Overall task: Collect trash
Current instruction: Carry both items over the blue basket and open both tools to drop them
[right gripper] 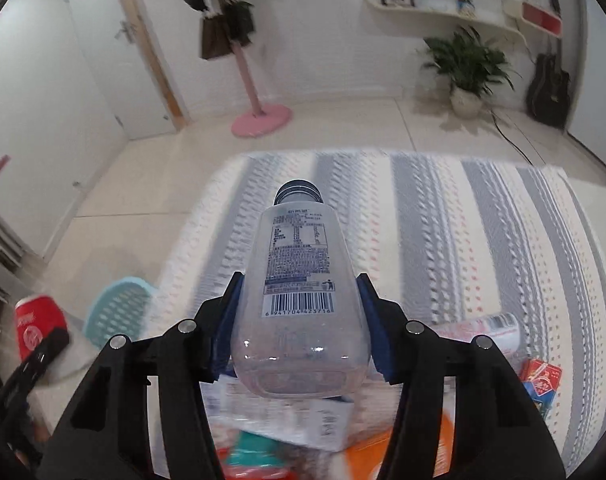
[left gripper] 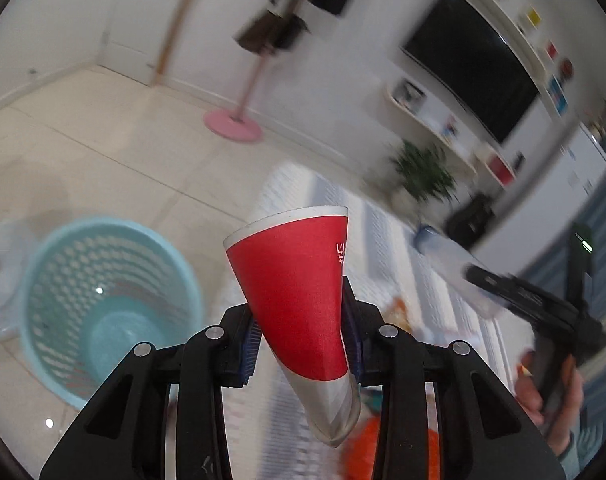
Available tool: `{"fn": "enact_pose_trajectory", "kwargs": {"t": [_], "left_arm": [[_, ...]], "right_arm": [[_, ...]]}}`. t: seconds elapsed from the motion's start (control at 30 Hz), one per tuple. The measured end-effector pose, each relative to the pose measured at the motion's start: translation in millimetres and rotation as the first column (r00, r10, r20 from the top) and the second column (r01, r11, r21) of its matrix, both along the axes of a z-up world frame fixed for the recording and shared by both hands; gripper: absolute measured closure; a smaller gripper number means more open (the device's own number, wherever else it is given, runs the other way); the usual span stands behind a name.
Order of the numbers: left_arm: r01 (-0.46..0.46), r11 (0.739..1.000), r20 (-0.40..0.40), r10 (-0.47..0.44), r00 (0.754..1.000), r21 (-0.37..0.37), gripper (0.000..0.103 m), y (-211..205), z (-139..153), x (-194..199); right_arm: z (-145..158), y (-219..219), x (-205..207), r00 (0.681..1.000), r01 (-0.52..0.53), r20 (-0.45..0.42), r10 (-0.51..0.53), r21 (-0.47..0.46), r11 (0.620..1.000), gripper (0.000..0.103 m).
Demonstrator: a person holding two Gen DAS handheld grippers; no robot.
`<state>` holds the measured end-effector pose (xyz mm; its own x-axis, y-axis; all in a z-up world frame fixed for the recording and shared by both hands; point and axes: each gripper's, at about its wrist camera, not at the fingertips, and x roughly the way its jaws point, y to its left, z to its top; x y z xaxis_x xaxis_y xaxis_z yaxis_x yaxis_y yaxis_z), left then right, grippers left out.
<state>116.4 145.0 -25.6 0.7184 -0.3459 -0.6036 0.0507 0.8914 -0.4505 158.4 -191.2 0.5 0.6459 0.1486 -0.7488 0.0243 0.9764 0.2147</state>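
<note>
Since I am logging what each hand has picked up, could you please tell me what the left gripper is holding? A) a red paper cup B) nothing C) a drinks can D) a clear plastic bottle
A: in the left wrist view the left gripper is shut on a squashed red paper cup, while the clear plastic bottle sits in the right gripper.
</note>
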Motion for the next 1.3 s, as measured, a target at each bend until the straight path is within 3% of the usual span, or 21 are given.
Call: {"fn": "enact_pose_trajectory", "kwargs": {"t": [0.17,0.3,0.43,0.67,0.97,1.0,1.03,1.1,1.3], "left_arm": [[-0.154,0.988,-0.014,0.154,0.988,0.024,0.070,56,7,-4],[-0.230,0.971,-0.050,0.233,0.971,0.067,0.069,86,-3,-5],[-0.254,0.961,-0.125,0.267,0.955,0.111,0.069,112,-28,-2],[-0.237,0.963,-0.250,0.263,0.932,0.132,0.069,140,-76,-3],[-0.216,0.958,-0.289,0.265,0.920,0.191,0.067,141,-91,1],[-0.215,0.957,-0.290,0.265,0.919,0.193,0.059,141,-92,0],[-0.221,0.955,-0.287,0.271,0.919,0.197,0.051,141,-90,0],[-0.236,0.951,-0.265,0.285,0.921,0.200,0.047,146,-85,-3],[-0.268,0.950,-0.223,0.300,0.927,0.161,0.046,155,-72,-13]], "right_arm": [[31,68,-15,0.988,-0.132,0.082,0.131,0.007,0.991,0.051],[33,118,-21,0.971,-0.222,0.094,0.220,0.015,0.975,0.051],[16,170,-18,0.955,-0.289,0.067,0.288,0.007,0.957,0.051],[-45,236,-1,0.928,-0.350,-0.097,0.359,0.101,0.931,0.051],[-89,271,22,0.915,-0.348,-0.193,0.355,0.072,0.935,0.050],[-91,272,21,0.915,-0.347,-0.195,0.353,0.068,0.935,0.050],[-92,273,23,0.915,-0.347,-0.194,0.353,0.065,0.936,0.050],[-90,273,19,0.917,-0.349,-0.182,0.355,0.063,0.935,0.050],[-75,267,6,0.924,-0.358,-0.126,0.362,0.051,0.932,0.050]]}}
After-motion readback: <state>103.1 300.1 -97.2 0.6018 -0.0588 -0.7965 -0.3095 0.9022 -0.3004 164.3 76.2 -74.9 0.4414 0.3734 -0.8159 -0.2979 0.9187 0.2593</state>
